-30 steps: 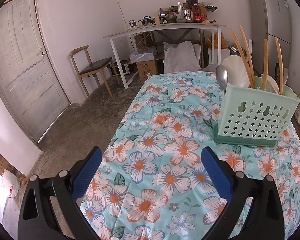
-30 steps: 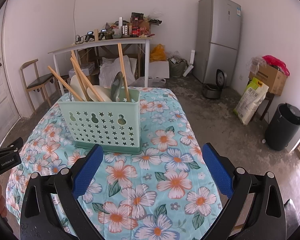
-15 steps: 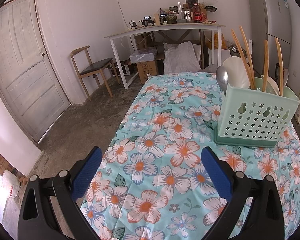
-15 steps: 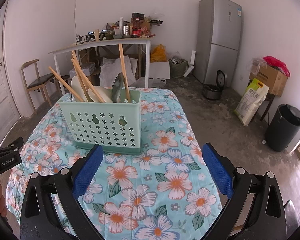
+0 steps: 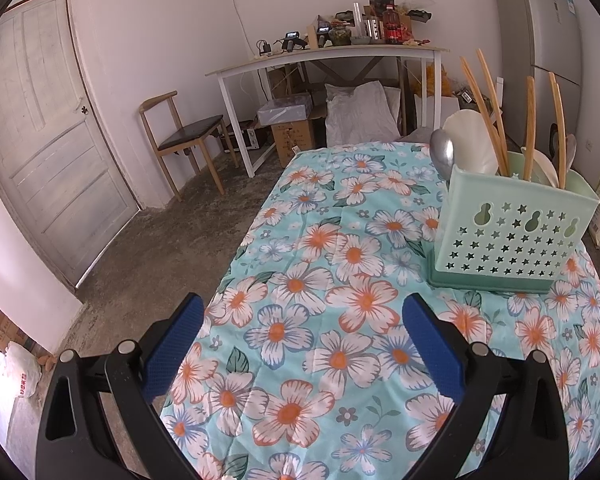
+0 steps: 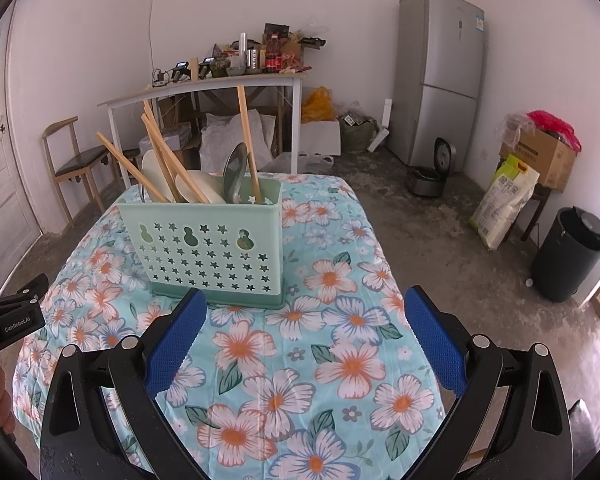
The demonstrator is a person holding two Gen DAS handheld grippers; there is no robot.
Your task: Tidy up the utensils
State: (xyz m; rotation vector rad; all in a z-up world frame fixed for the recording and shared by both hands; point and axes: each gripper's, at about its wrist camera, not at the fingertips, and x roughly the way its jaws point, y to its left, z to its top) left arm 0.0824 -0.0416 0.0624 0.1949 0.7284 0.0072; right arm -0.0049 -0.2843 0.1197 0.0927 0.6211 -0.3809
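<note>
A mint-green perforated utensil holder (image 5: 512,236) (image 6: 208,248) stands upright on the floral tablecloth (image 5: 340,300) (image 6: 300,340). Wooden chopsticks (image 5: 484,108) (image 6: 160,156), white spoons (image 5: 466,140) (image 6: 196,188) and a metal spoon (image 5: 442,154) (image 6: 234,174) stick out of it. My left gripper (image 5: 300,344) is open above the cloth, left of and nearer than the holder, with nothing between its fingers. My right gripper (image 6: 302,340) is open too, just in front of the holder and empty. The left gripper's body (image 6: 12,316) shows at the left edge of the right wrist view.
The table's left edge (image 5: 236,248) drops to a concrete floor. Behind stand a white cluttered desk (image 5: 324,56), a wooden chair (image 5: 180,136), a door (image 5: 40,132) and a grey fridge (image 6: 440,80). A black bin (image 6: 568,252) and a sack (image 6: 504,200) sit at the right.
Both views have drifted only slightly; the holder sits a little further right in the left wrist view. Both grippers stay open and empty.
</note>
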